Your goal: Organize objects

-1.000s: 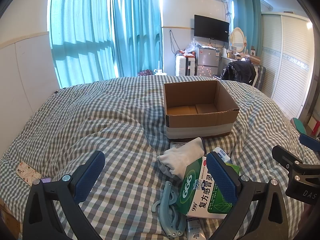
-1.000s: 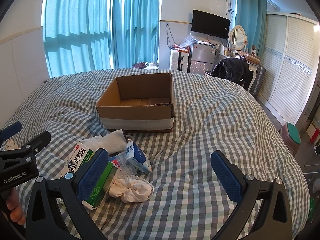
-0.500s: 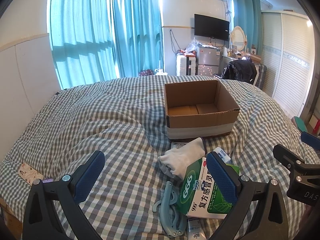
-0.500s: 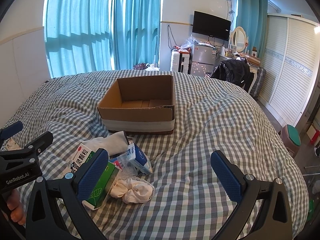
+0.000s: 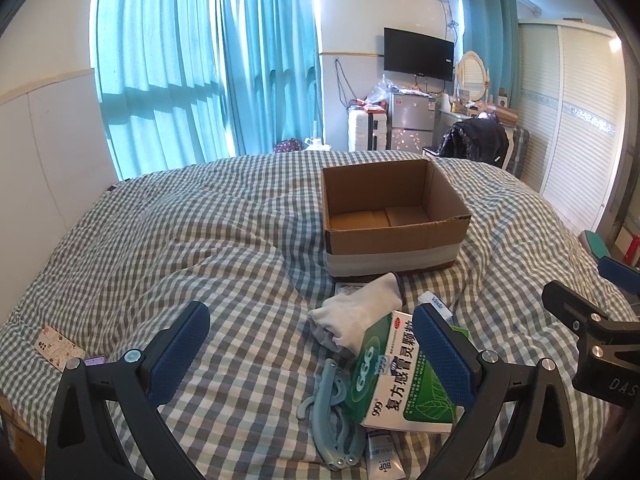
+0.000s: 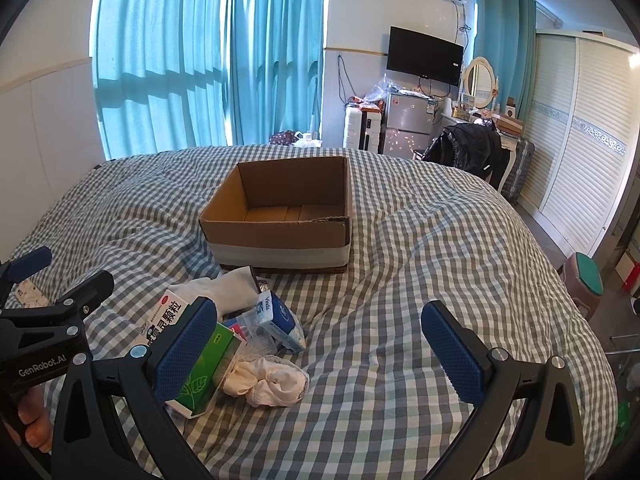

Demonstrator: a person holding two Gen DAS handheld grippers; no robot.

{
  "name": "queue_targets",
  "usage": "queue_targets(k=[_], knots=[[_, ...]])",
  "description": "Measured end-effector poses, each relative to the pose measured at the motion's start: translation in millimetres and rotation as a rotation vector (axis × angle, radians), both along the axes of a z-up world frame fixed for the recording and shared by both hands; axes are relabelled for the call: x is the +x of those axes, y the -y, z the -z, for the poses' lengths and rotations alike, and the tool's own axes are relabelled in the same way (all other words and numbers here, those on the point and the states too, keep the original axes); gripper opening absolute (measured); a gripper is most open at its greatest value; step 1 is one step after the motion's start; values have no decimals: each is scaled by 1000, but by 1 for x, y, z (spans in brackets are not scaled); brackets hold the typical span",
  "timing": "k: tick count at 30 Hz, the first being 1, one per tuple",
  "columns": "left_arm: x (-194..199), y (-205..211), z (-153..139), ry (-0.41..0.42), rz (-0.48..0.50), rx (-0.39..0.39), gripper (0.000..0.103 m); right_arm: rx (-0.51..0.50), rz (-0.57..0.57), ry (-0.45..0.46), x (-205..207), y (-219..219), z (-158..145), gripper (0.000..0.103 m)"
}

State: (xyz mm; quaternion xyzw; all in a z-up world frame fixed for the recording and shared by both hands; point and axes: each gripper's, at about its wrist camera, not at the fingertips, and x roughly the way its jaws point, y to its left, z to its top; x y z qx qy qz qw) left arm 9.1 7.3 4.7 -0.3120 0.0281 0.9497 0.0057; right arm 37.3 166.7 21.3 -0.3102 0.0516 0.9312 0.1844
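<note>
An open, empty cardboard box (image 5: 394, 216) (image 6: 280, 220) stands on the checked bed. In front of it lies a pile: a green and white medicine box (image 5: 396, 376) (image 6: 200, 364), a white sock (image 5: 360, 310) (image 6: 218, 288), a blue folding hanger (image 5: 328, 420), a white tube (image 5: 382, 460), a blue tissue pack (image 6: 280, 320) and a crumpled white cloth (image 6: 268, 380). My left gripper (image 5: 308, 348) is open above the pile's left side. My right gripper (image 6: 320, 348) is open above the pile's right side. Both are empty.
A patterned card (image 5: 54, 344) lies at the bed's left edge. Turquoise curtains (image 5: 200, 80), a fridge (image 5: 410, 122), a chair with a black jacket (image 6: 468, 152) and a white wardrobe (image 6: 580, 140) stand beyond the bed. A green-topped stool (image 6: 586, 280) stands at the right.
Both cameras have shifted slightly; the box and the pile have not moved. Both grippers stay open.
</note>
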Motion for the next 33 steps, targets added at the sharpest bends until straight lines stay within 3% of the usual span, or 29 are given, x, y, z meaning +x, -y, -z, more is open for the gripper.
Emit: queue_targets(k=[11,15,22,25,29,33], knots=[[6,-37,42,153,104,-27,103,-33,41,74,2,-19,25,103],[11,-53,55,194,176,-26,103,-45,52,96,1,-25,36,103],[1,-62,83,246,211,-44,101,-75,64,112,0,-35,48,103],[-2,-65,89,256,233,-64,82,-86,60,122,-3,-37,54,103],[-2,-61,78,215,229,-98,81,-97,55,130,-7,-37,58,103],[-2,-41,43,121,200,-87,81,-107,44,135,-12,-36,62,103]])
